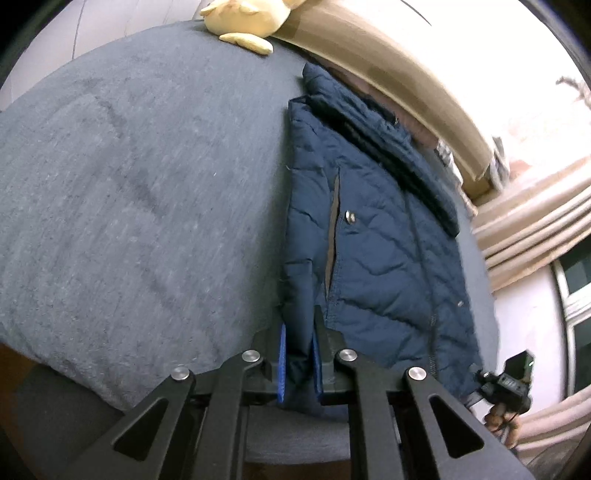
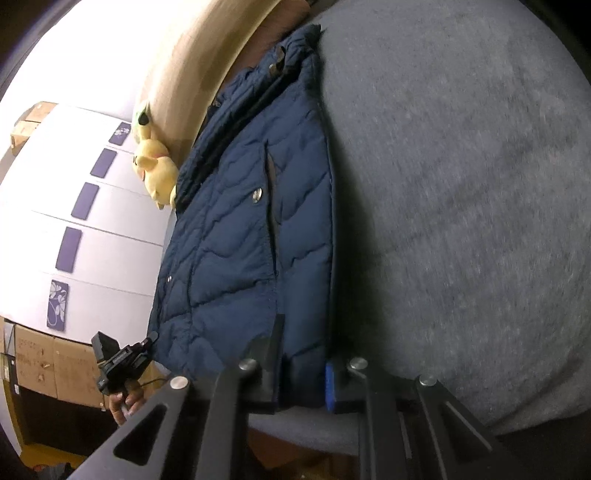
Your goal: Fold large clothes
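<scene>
Jacket position: navy quilted puffer jacket (image 1: 373, 236) lies on the grey bed (image 1: 129, 184), along the side nearest the beige headboard (image 1: 388, 62), its near hem at both claws.
Long axis: runs straight away from each claw, hem close in and collar far off by the headboard; the bare stretch of bed lies to the outer side of the jacket in both views.
Left claw (image 1: 298, 363): narrow, clamped on the jacket's hem corner, cloth bunched between the blue pads.
Right claw (image 2: 303, 373): narrow, pinching the opposite hem corner, fabric filling the gap between its fingers.
Nearer hand: neither; both appear equally close, each holding one end of the same hem.
Likely next move: judging by the grip, carrying the hem forward along that axis toward the collar.
Count: one jacket, two claws, one yellow plush toy (image 1: 245, 20), two visible snap buttons (image 1: 350, 217), one open pocket slit (image 1: 334, 236).
</scene>
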The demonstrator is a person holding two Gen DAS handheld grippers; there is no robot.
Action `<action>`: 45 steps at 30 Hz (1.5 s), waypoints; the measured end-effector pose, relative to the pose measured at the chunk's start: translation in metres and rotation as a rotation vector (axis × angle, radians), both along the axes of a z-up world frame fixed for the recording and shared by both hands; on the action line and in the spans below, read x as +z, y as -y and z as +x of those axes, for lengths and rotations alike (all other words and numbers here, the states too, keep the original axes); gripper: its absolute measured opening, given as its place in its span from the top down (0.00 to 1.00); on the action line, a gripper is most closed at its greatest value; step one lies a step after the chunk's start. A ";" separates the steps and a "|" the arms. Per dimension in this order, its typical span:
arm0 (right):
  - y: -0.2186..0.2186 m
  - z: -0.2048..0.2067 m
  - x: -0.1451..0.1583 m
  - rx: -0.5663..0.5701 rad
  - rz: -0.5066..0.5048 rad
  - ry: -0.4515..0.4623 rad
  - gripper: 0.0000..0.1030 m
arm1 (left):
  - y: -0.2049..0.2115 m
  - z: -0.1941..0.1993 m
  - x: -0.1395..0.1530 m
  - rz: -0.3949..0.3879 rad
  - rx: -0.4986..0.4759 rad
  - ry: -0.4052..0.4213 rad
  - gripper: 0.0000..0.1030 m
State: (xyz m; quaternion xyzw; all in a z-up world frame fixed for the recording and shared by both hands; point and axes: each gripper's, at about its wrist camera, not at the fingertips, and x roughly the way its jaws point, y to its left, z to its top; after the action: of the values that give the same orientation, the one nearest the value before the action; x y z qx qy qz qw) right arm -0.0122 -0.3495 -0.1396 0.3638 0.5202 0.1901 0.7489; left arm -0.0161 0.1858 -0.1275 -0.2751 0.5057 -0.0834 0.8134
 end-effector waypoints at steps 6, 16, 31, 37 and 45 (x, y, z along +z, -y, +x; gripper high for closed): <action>0.010 0.008 -0.006 -0.047 0.059 -0.001 0.77 | 0.003 0.012 -0.009 0.039 0.035 -0.021 0.56; 0.017 0.008 -0.024 -0.094 0.107 -0.019 0.68 | 0.020 0.014 -0.015 0.107 0.009 -0.019 0.40; 0.001 0.005 -0.005 -0.008 -0.030 0.011 0.82 | 0.037 0.008 0.006 0.299 -0.044 0.012 0.86; -0.007 0.006 -0.003 -0.003 -0.034 0.008 0.83 | 0.038 0.004 0.010 0.309 -0.049 0.017 0.87; -0.010 0.005 -0.004 -0.002 -0.036 0.002 0.83 | 0.037 -0.002 0.014 0.300 -0.055 0.023 0.87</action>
State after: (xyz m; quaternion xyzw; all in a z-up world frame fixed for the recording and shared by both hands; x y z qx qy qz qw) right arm -0.0067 -0.3394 -0.1432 0.3506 0.5224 0.1804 0.7561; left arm -0.0182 0.1484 -0.1133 -0.1357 0.5106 -0.0323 0.8484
